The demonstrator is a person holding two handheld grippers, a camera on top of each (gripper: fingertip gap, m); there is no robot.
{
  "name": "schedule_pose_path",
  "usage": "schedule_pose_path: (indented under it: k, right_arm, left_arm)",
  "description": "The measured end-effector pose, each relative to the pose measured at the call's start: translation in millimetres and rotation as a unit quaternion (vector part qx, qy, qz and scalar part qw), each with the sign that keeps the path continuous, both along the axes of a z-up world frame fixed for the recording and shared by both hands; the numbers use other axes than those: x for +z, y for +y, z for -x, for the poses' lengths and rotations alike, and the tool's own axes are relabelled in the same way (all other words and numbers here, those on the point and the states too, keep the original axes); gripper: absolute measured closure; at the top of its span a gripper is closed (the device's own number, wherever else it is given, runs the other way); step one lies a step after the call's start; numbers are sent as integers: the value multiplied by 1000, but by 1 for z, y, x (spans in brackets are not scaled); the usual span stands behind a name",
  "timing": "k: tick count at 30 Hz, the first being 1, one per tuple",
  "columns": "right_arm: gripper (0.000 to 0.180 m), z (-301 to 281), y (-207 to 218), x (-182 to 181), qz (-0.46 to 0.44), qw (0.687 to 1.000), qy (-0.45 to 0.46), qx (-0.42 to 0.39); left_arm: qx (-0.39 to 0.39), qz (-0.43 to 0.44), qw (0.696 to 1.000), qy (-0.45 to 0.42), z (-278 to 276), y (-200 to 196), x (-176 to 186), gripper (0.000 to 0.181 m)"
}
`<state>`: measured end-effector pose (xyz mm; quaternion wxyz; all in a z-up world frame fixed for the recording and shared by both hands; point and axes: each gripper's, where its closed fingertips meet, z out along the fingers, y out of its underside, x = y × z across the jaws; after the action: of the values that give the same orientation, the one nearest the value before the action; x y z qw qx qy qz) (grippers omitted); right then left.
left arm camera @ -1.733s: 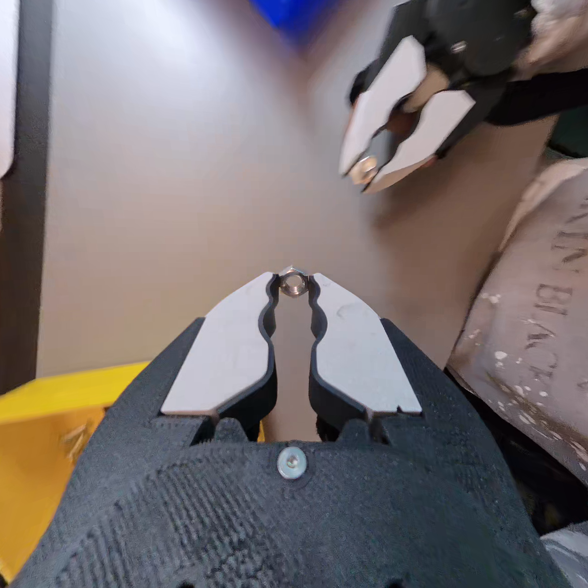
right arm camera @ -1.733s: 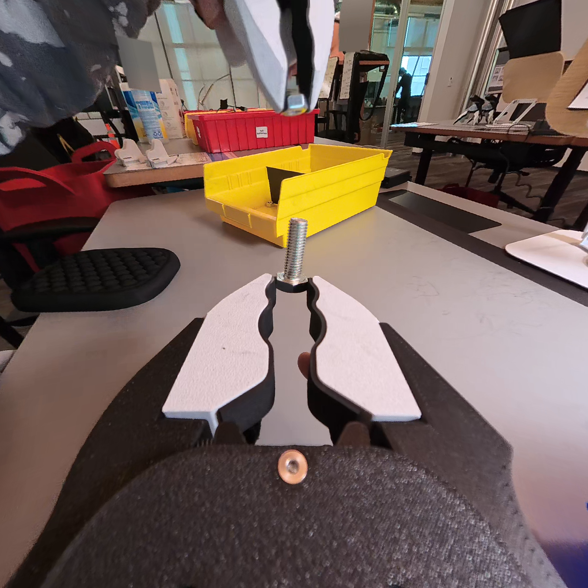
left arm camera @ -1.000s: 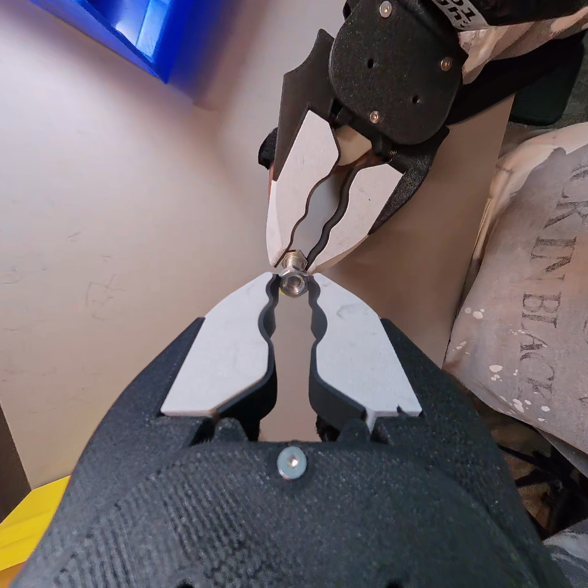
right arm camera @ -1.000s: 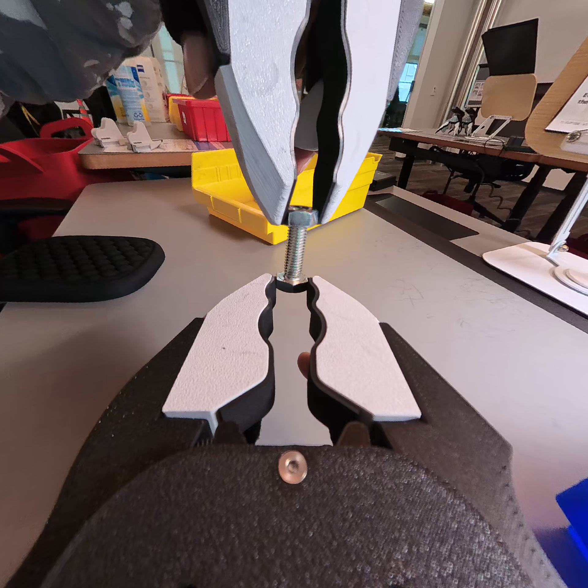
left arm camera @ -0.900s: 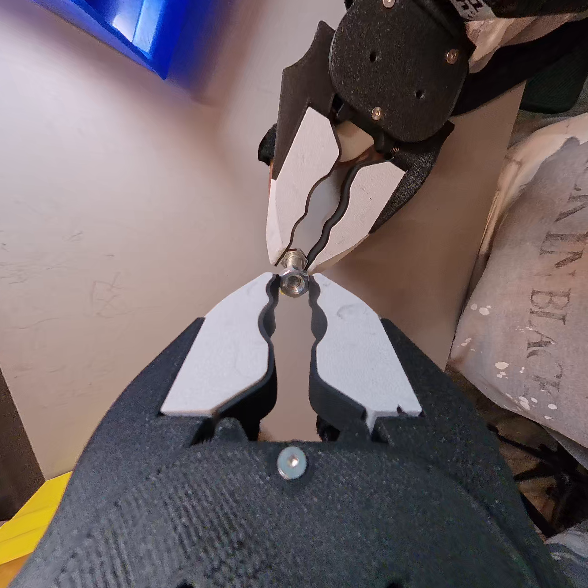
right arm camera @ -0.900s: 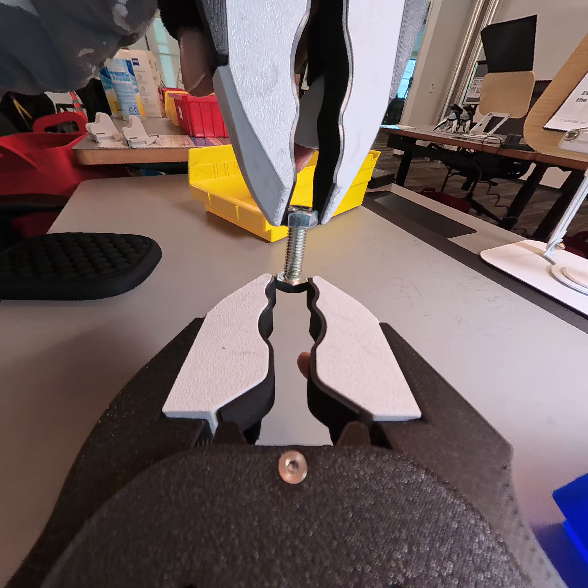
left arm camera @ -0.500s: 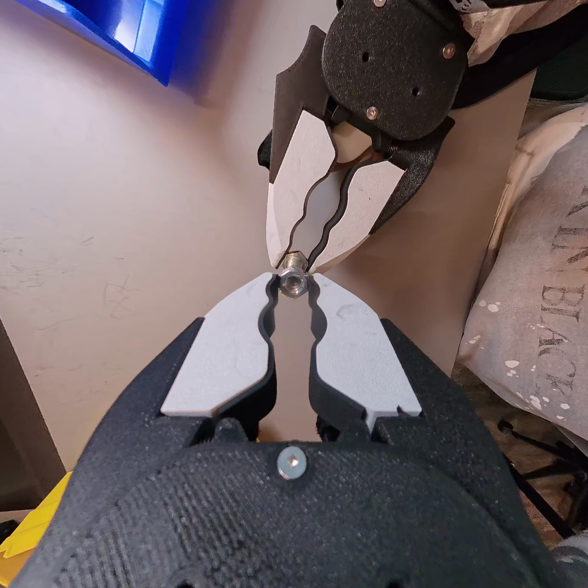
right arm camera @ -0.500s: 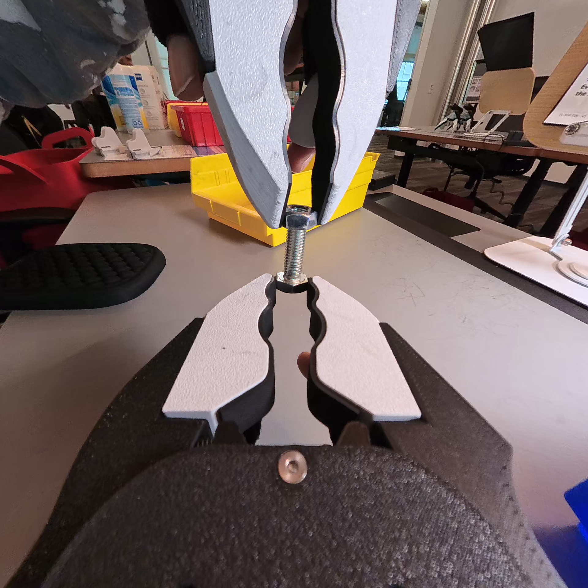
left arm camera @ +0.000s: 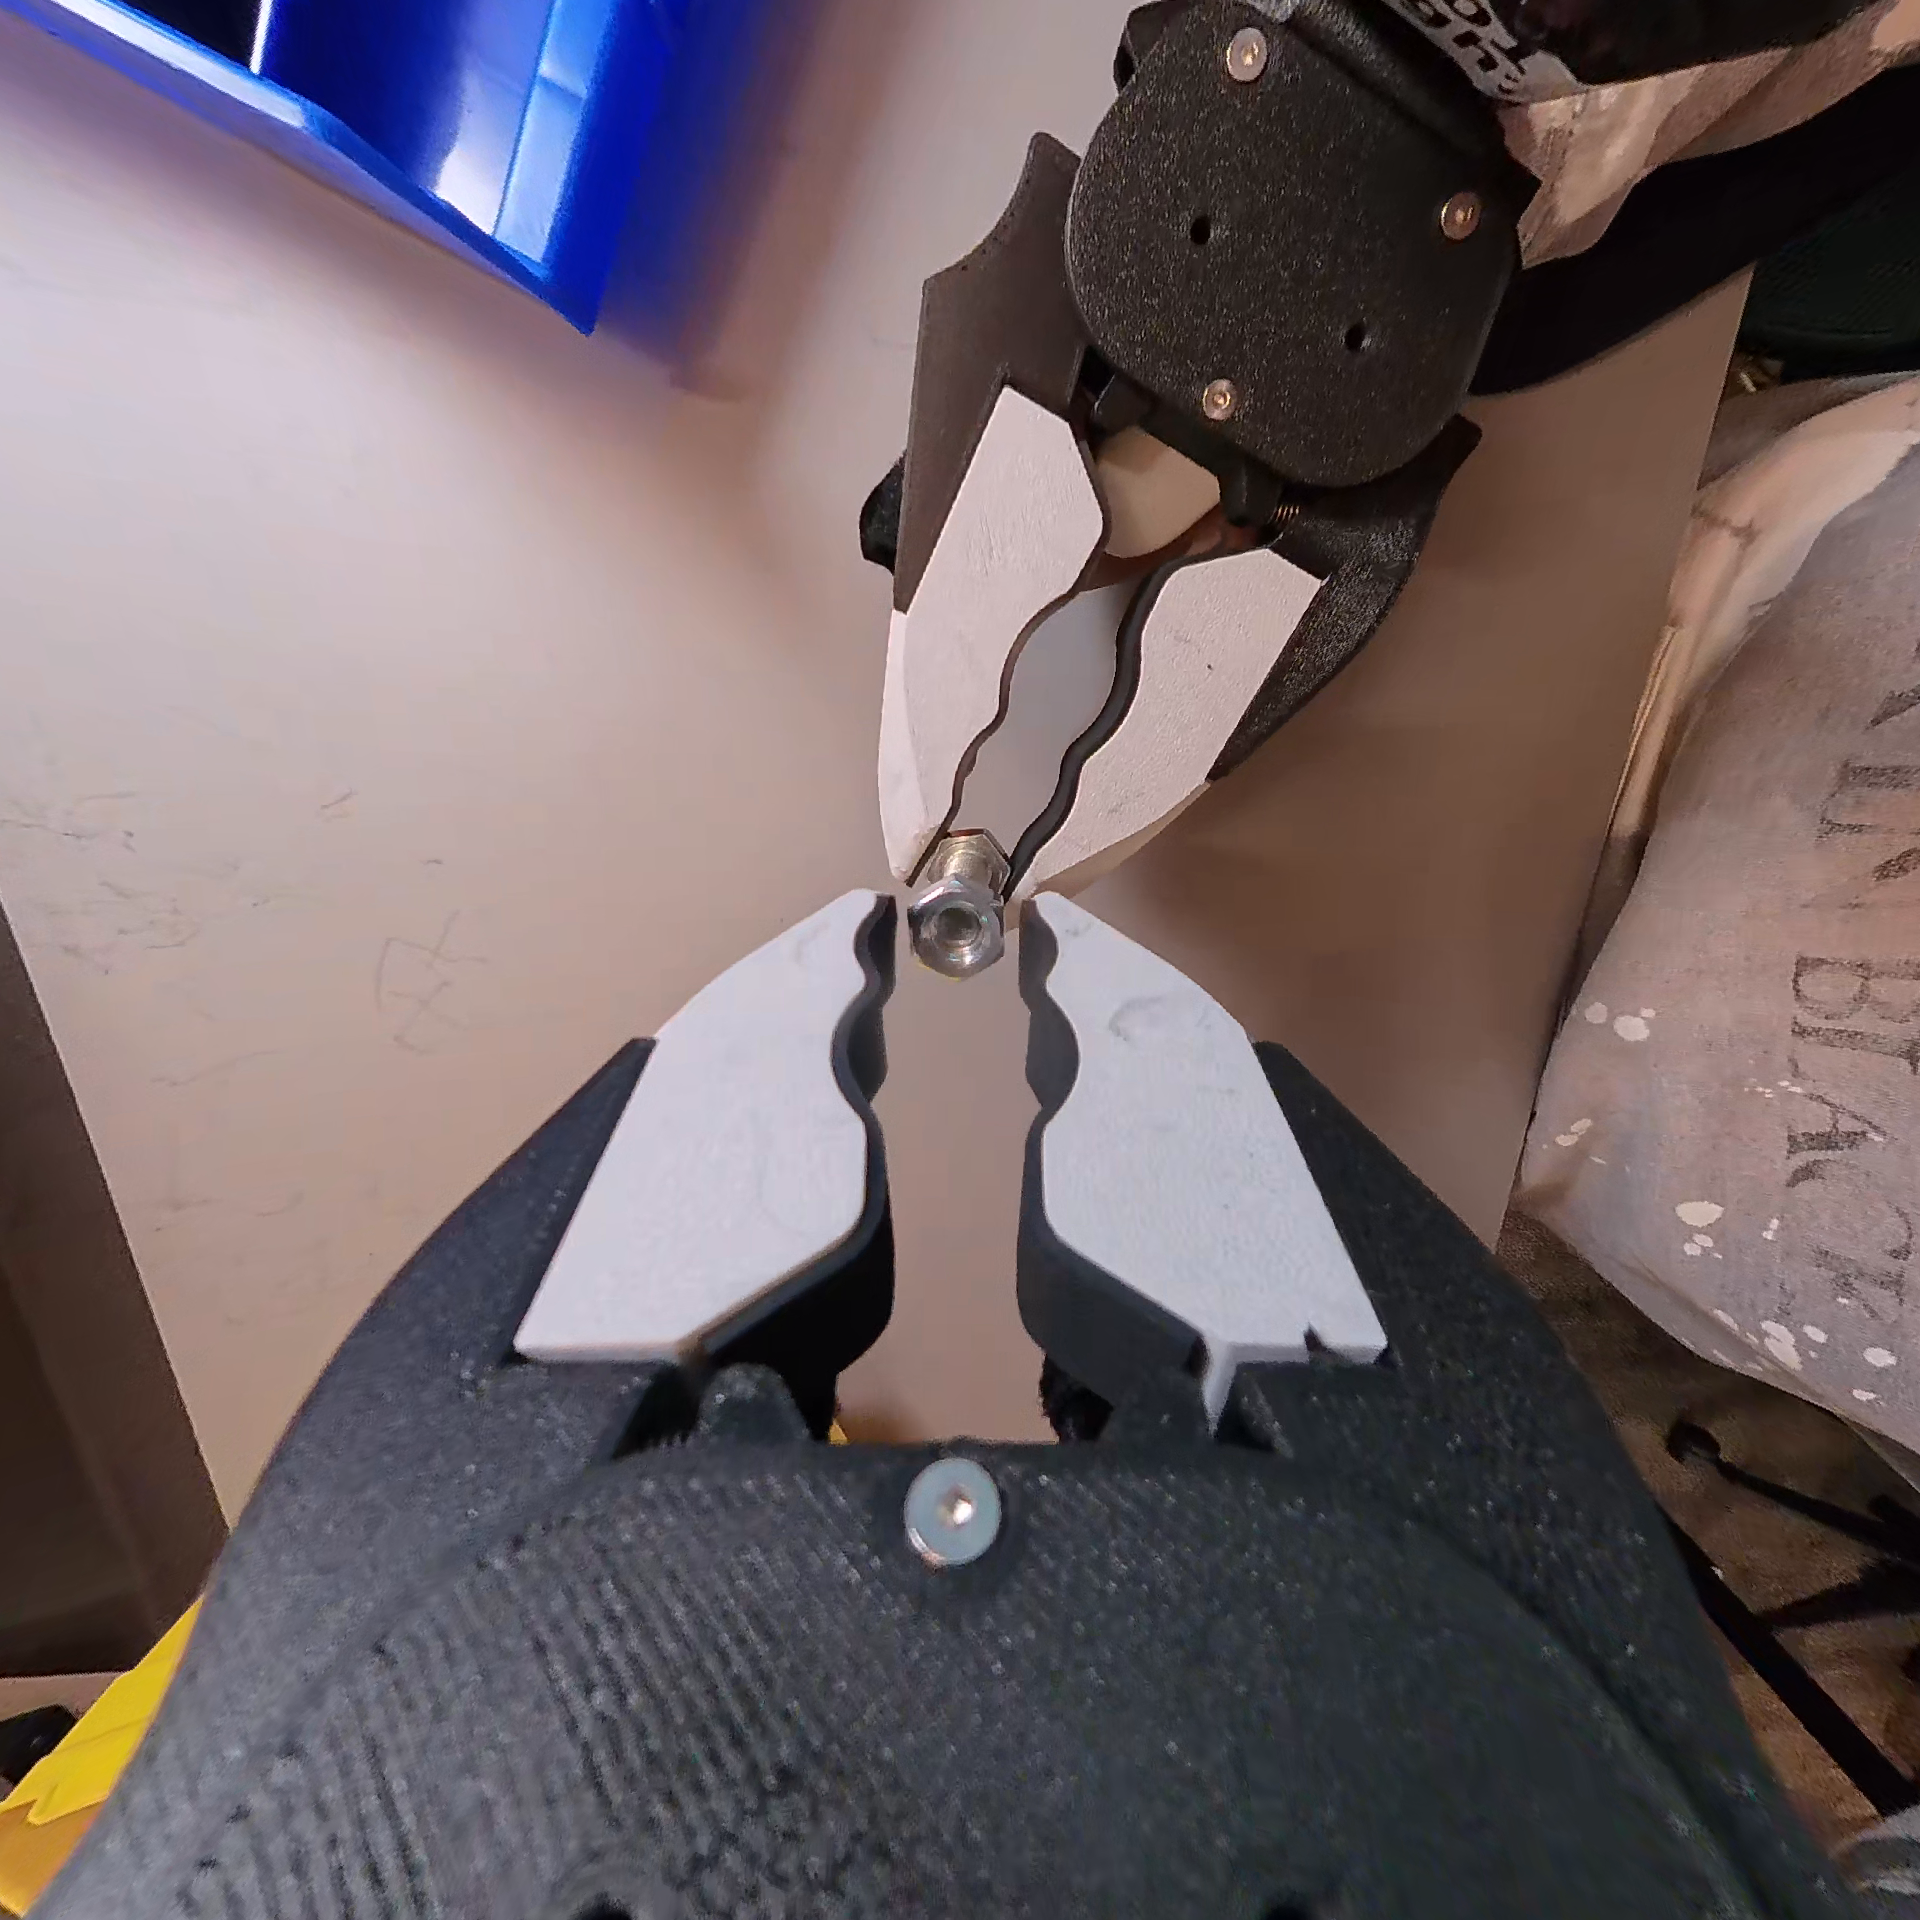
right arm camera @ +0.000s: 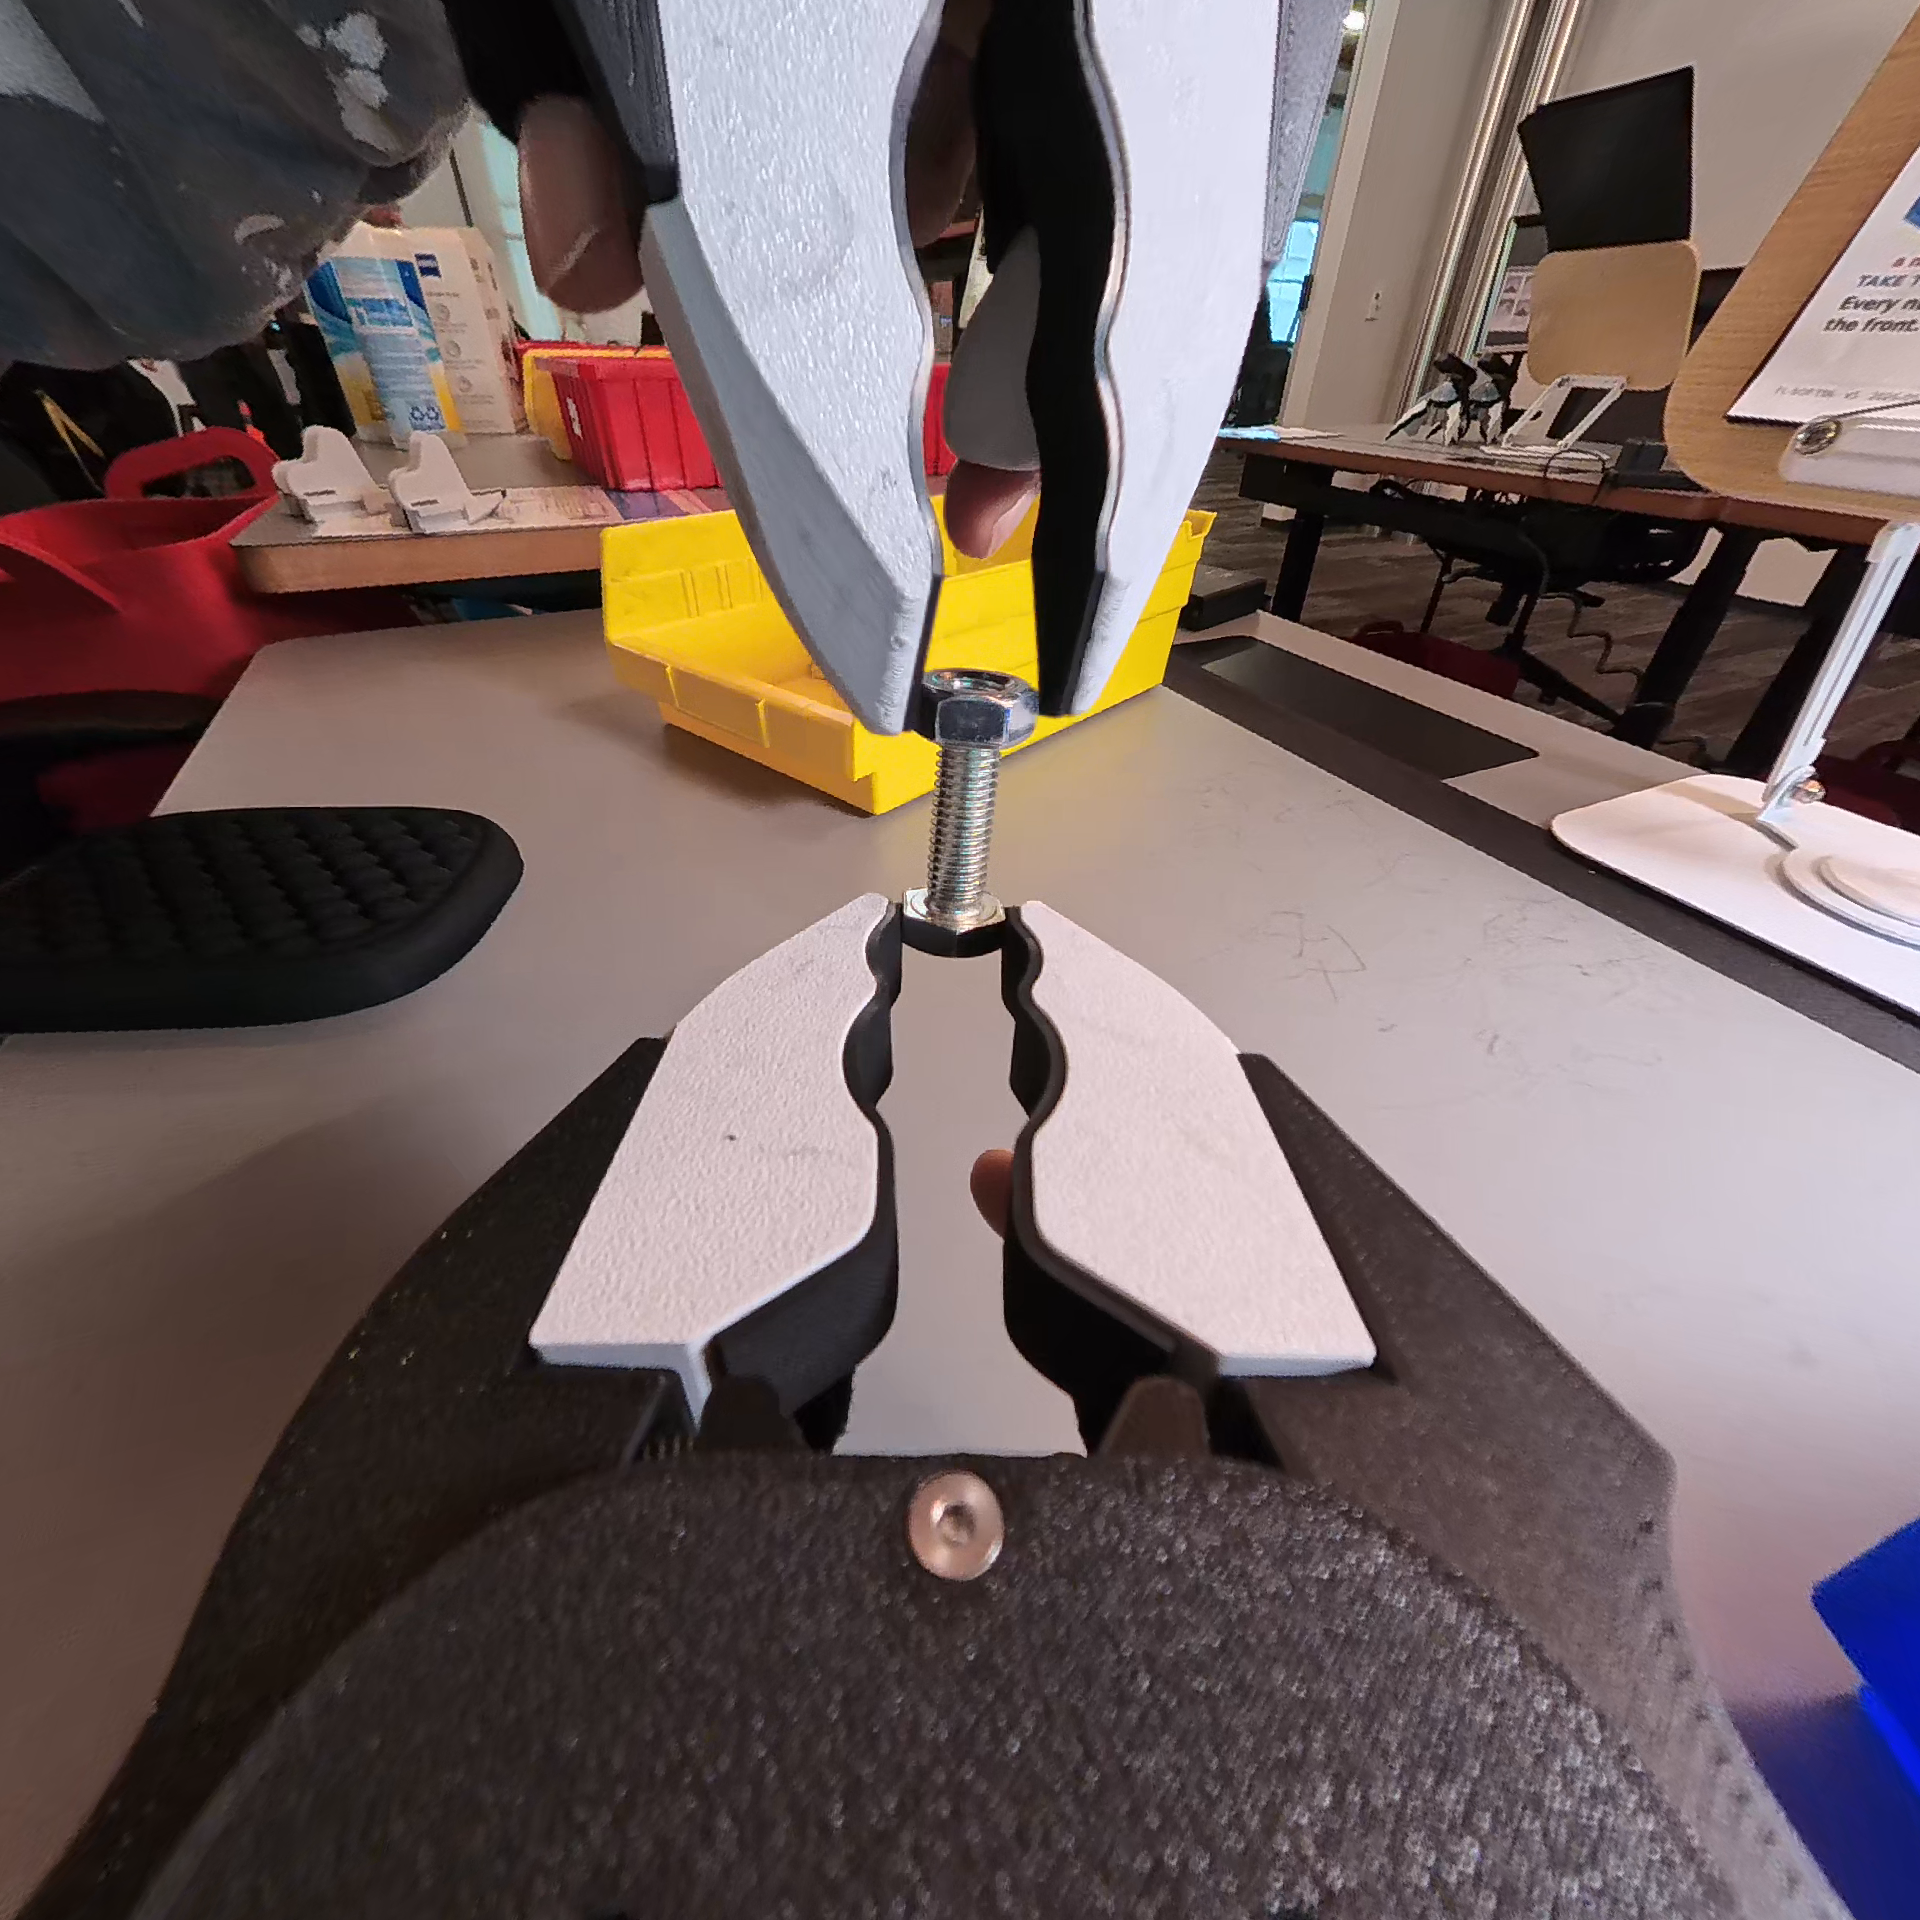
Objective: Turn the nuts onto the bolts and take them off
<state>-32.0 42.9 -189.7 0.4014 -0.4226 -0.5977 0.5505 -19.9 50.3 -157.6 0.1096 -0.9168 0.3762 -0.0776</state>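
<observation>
My right gripper (right arm camera: 954, 916) is shut on the hex head of a silver bolt (right arm camera: 964, 831) and holds it upright above the grey table (right arm camera: 1351, 1039). A silver nut (right arm camera: 977, 709) sits on the bolt's threaded tip. My left gripper (left arm camera: 958, 906) points down over it. Its jaws stand on either side of the nut (left arm camera: 954, 935) with a thin gap on each side. In the left wrist view the right gripper (left arm camera: 966, 844) reaches in from the top, and the bolt is mostly hidden behind the nut.
A yellow bin (right arm camera: 727, 644) stands on the table behind the bolt. A black textured pad (right arm camera: 229, 914) lies at the left, a white stand base (right arm camera: 1714, 862) at the right. A blue bin (left arm camera: 312, 104) is near the right gripper. The person's trousers (left arm camera: 1766, 831) are beside the table edge.
The left gripper brought the nut down onto the bolt's tip and turned with it. Its jaws have now parted slightly off the nut. The right gripper kept its hold.
</observation>
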Motion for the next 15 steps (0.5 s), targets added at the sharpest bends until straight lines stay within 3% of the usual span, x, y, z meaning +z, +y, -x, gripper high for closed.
schedule_pose_path:
  k: [1,10,15]
  right_arm:
    - [162,0,0,0,0,1000,1,-1]
    - [162,-1,3,5,2,1000,13,-7]
    - [162,-1,9,8,5,1000,21,-20]
  left_arm:
    - [1,-3,1000,-3,0,0,1,156]
    - [21,-104,989,-106,1,2,30,151]
    - [66,-233,943,-229,8,3,40,152]
